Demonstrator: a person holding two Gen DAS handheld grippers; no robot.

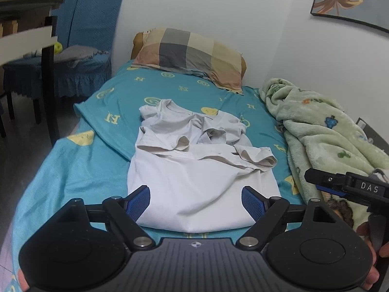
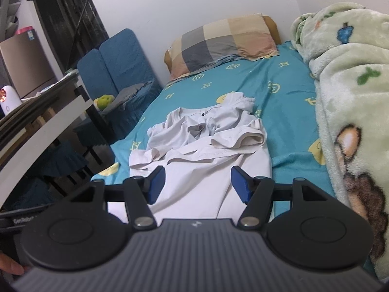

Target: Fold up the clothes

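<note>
A white short-sleeved shirt (image 1: 194, 160) lies lengthwise on the teal bedsheet (image 1: 73, 160), its sleeves folded in and bunched near the collar. It also shows in the right wrist view (image 2: 201, 150). My left gripper (image 1: 195, 204) is open and empty, hovering over the shirt's near hem. My right gripper (image 2: 198, 185) is open and empty, also over the shirt's near part. The right gripper's tip shows in the left wrist view (image 1: 345, 185), to the right over the blanket.
A checked pillow (image 1: 189, 56) lies at the bed's head by the wall. A green fleece blanket (image 1: 323, 131) is heaped along the right side. Blue-covered chairs (image 1: 80, 48) and a table (image 2: 36, 121) stand to the left of the bed.
</note>
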